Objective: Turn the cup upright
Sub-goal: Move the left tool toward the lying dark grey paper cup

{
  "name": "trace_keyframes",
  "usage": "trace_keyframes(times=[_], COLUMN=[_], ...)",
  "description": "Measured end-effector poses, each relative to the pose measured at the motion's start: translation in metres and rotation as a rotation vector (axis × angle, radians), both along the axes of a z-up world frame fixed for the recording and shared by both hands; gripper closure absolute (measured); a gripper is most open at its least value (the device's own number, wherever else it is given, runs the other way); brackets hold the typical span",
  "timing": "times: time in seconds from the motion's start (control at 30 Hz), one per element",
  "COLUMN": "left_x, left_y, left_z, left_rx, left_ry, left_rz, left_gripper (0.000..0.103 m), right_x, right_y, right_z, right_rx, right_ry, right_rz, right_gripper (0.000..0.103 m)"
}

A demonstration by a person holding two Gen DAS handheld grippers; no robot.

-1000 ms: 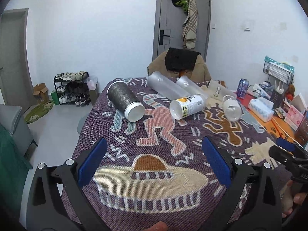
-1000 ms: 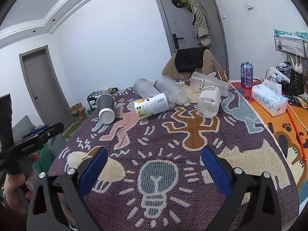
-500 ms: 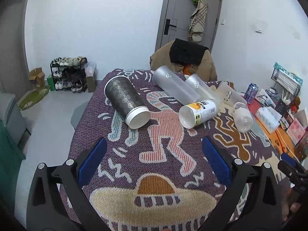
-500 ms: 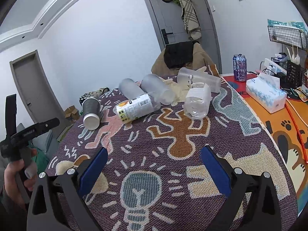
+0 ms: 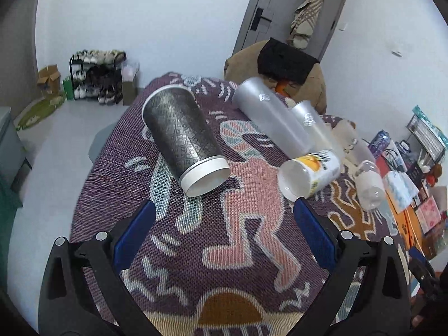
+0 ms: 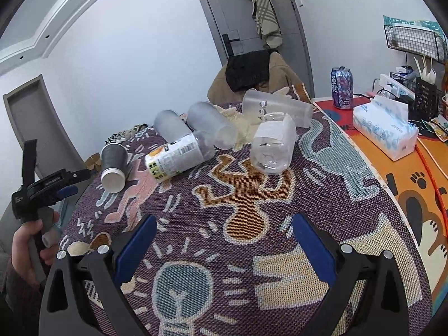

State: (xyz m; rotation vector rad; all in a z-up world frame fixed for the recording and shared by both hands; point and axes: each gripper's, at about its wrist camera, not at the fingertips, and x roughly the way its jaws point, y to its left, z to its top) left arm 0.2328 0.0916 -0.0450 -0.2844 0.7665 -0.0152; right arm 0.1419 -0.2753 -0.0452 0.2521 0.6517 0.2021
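While the left gripper hangs wide open just before the dark metal tumbler, which lies on its side on the woven cloth, w/ white rim toward it, risk: smooth wall may roll or slip into the printed cup nearby. Right gripper is also wide, holding nothing.

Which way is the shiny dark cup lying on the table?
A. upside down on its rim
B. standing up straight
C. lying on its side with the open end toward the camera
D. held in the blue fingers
C. The dark cup lies on its side on the patterned tablecloth, its white-rimmed open mouth facing the camera, ahead of the open left gripper, which touches nothing.
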Motion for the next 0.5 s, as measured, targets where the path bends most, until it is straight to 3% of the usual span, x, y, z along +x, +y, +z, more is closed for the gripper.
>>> trace_keyframes(times=[0.27, 0.5], left_x=[0.037, 0.057], left_y=[0.016, 0.023], left_z=[-0.029, -0.036], left_rx=[-0.138, -0.164], left_ry=[0.085, 0.104], left_rz=[0.034, 0.068], left_gripper=[0.005, 0.005], right_x=[0.013, 0.025], right_y=[-0.008, -0.008], right_z=[-0.01, -0.016], right_rx=[-0.001, 0.003], right_ry=[0.026, 0.045], right_rz=[-0.02, -0.024], right_gripper=[0.008, 0.008])
